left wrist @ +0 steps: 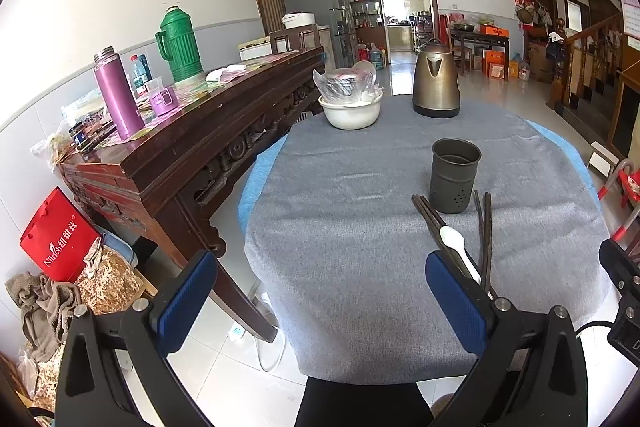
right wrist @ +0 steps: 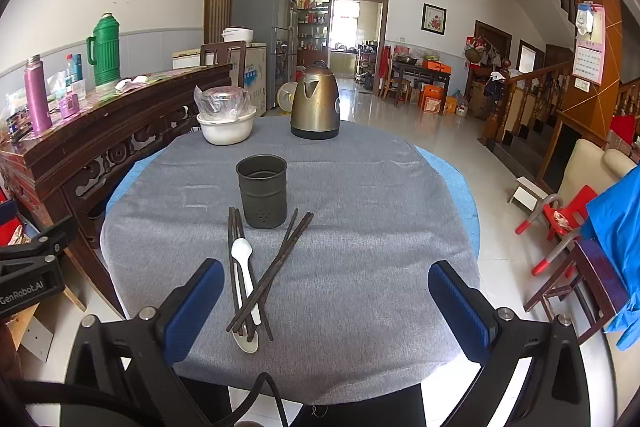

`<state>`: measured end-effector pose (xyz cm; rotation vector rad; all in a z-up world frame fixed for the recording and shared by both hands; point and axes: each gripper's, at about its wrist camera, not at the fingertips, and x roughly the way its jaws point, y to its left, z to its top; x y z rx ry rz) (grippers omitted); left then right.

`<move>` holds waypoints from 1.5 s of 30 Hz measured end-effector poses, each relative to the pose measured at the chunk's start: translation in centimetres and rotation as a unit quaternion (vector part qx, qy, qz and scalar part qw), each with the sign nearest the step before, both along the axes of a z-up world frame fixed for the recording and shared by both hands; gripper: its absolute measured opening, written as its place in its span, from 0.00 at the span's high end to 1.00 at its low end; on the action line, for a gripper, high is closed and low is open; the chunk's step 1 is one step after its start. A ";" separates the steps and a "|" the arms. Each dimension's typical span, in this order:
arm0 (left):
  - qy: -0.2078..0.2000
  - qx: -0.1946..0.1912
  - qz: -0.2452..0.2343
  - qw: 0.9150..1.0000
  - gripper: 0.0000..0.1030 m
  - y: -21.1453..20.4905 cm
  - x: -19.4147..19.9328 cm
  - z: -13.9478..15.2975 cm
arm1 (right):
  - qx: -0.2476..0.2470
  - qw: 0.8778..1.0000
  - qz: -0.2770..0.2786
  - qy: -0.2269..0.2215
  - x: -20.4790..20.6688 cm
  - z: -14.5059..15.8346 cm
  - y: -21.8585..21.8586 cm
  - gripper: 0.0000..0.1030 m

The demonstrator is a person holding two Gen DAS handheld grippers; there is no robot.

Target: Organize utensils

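Honestly we haven't started yet. The dark holder cup (right wrist: pixel 263 195) stands empty in the middle of the worktop (right wrist: pixel 360 195), and everything that belongs in it is lying flat just in front: two pairs of dark chopsticks (right wrist: pixel 276 269) crossed over each other, with a white spoon (right wrist: pixel 245 279) tucked among them.

Both tools hang over the near edge. The left gripper (left wrist: pixel 320 301) has its fingers wide apart, holding nothing; same for the right gripper (right wrist: pixel 326 307).

Room looks fine. The grey cloth is bare around the pile, and the kettle (right wrist: pixel 315 103) and white bowl (right wrist: pixel 227 129) sit well back. Only snag: the utensils sit near the front edge, so a sloppy nudge could probably slide one off.
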<state>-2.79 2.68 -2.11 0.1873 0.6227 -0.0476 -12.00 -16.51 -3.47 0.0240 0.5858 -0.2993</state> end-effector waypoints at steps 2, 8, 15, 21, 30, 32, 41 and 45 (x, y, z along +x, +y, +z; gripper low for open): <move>0.002 0.001 -0.001 1.000 0.00 0.0 0.0 -0.1 | 0.001 1.000 -0.001 0.002 0.0 0.0 0.0 0.00; 0.005 0.002 -0.004 1.000 0.00 0.0 0.2 -0.2 | 0.004 1.000 -0.002 0.003 0.0 -0.1 0.0 0.00; 0.008 0.002 -0.007 1.000 0.00 -0.2 0.4 -0.3 | 0.010 1.000 -0.003 0.007 0.2 -0.4 -0.3 0.00; 0.009 -0.001 -0.011 1.000 0.00 -0.7 1.2 -0.3 | 0.019 1.000 -0.005 0.012 0.5 -0.8 -0.8 0.00; 0.057 -0.032 -0.033 0.997 0.00 -2.3 6.4 -2.1 | 0.056 0.998 0.000 0.034 2.8 -2.4 -3.6 0.00; 0.078 -0.040 -0.035 0.995 0.00 -2.6 8.3 -3.2 | 0.087 0.996 0.004 0.036 3.8 -2.8 -4.9 0.00; 0.171 -0.081 -0.042 0.981 0.03 -4.1 16.3 -8.8 | 0.247 0.963 0.062 0.086 13.8 -8.1 -10.2 0.49; 0.206 -0.106 -0.049 0.972 0.25 -4.8 18.9 -10.7 | 0.317 0.939 0.069 0.119 18.8 -11.5 -11.7 0.62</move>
